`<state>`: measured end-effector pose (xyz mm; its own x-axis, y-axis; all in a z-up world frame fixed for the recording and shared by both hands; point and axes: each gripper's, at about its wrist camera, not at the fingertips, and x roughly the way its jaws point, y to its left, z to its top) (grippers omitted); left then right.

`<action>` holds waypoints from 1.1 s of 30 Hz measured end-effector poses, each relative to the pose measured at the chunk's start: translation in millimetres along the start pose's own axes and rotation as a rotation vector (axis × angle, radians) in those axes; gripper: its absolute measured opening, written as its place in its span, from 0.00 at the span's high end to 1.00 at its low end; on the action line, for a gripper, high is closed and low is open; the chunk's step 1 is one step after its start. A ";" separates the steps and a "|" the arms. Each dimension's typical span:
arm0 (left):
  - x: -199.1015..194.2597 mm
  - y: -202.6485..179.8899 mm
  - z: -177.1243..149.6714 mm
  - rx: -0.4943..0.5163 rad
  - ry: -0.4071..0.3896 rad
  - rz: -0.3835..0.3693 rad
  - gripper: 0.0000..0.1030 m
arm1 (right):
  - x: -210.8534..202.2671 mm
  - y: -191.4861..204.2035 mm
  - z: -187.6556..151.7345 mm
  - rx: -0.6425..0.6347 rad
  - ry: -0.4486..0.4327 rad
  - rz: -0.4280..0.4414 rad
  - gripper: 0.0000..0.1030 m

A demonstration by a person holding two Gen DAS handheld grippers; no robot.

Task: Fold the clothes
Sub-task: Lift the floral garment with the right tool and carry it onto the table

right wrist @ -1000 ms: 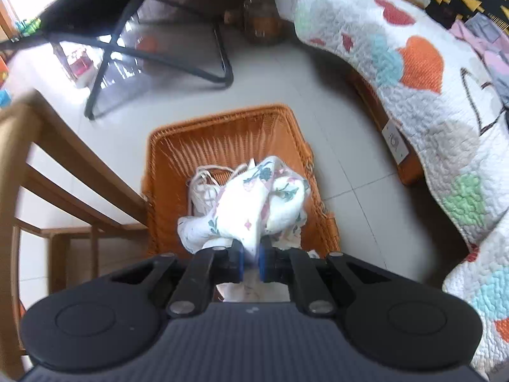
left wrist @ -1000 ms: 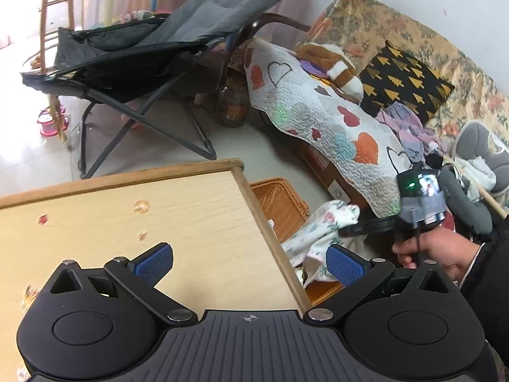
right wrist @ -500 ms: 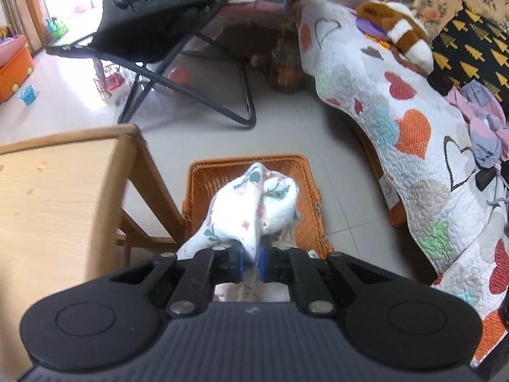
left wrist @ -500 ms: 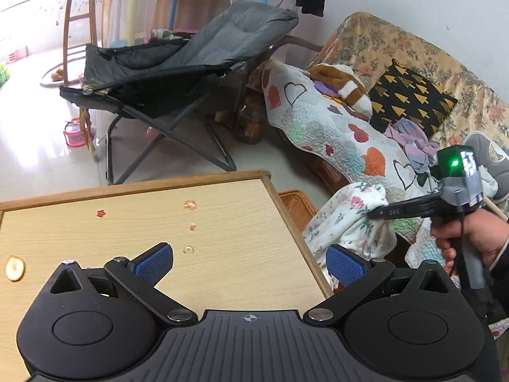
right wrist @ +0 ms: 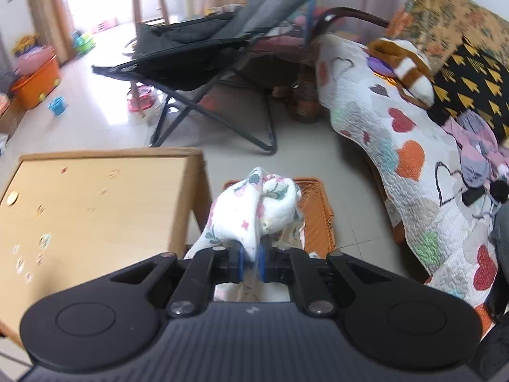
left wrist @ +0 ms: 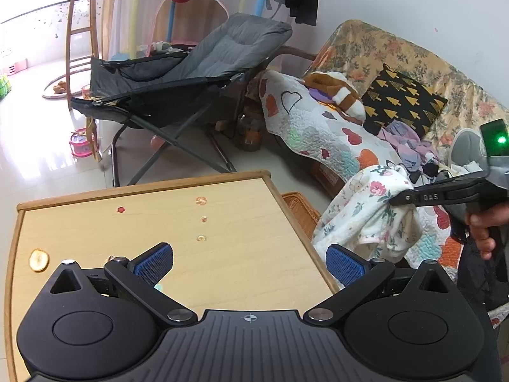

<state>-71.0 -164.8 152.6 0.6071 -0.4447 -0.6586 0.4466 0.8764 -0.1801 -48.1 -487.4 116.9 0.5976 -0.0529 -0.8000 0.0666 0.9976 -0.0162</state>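
**A:** Start at the right tongs (right wrist: 250, 259). What are they doing?

**B:** They are clenched on a bunched fold of the floral garment (right wrist: 254, 205). The cloth rises in a soft hump above the blue pads, and the rest hangs down in the air, just beside the worktop (right wrist: 95, 197) and above the wicker basket (right wrist: 318, 210).

**A:** And the left tongs (left wrist: 249, 259)?

**B:** Released, the pads wide apart and nothing between them, hovering over the worktop's near end.

**A:** How do you judge the garment will handle?

**B:** Light, limp and fleecy, I think. It drapes from one pinch point and will not hold any shape. It looks grippy rather than slippery, and not fragile. With only a crumpled middle pinched, it would land in a heap. Better for the free tongs to find a hem or a corner on the hanging part, so the two can stretch it flat.

**A:** Anything in the way?

**B:** The worktop's edge and corner could catch the trailing cloth. Small stickers and a round yellowish disc (left wrist: 38, 259) sit on the wood, all flat. The basket holds more cloth underneath. The quilt-covered sofa (left wrist: 321, 127) and a grey folding chair (left wrist: 191, 76) stand well apart.
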 end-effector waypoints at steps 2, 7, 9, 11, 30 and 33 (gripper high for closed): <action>-7.6 5.7 -2.8 -0.007 -0.006 0.006 0.00 | -10.7 11.0 0.9 -0.030 -0.009 0.017 0.91; -26.2 23.0 -9.9 -0.030 -0.018 0.024 0.00 | -35.4 43.4 5.5 -0.102 -0.030 0.058 0.91; -34.4 30.8 -13.3 -0.042 -0.024 0.028 0.00 | -43.1 57.2 8.1 -0.129 -0.036 0.071 0.91; -41.9 38.6 -16.4 -0.056 -0.028 0.029 0.00 | -50.3 70.6 10.2 -0.154 -0.043 0.083 0.91; -103.5 93.3 -67.3 -0.121 -0.035 0.061 0.00 | -79.1 181.6 4.4 -0.257 -0.060 0.221 0.91; -110.5 102.3 -74.5 -0.137 -0.039 0.073 0.00 | -76.6 201.6 2.2 -0.268 -0.057 0.254 0.91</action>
<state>-141.3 -12.2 152.5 0.6613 -0.3832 -0.6449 0.3077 0.9226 -0.2328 -78.7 -282.3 176.2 0.6125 0.2027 -0.7641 -0.2962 0.9550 0.0159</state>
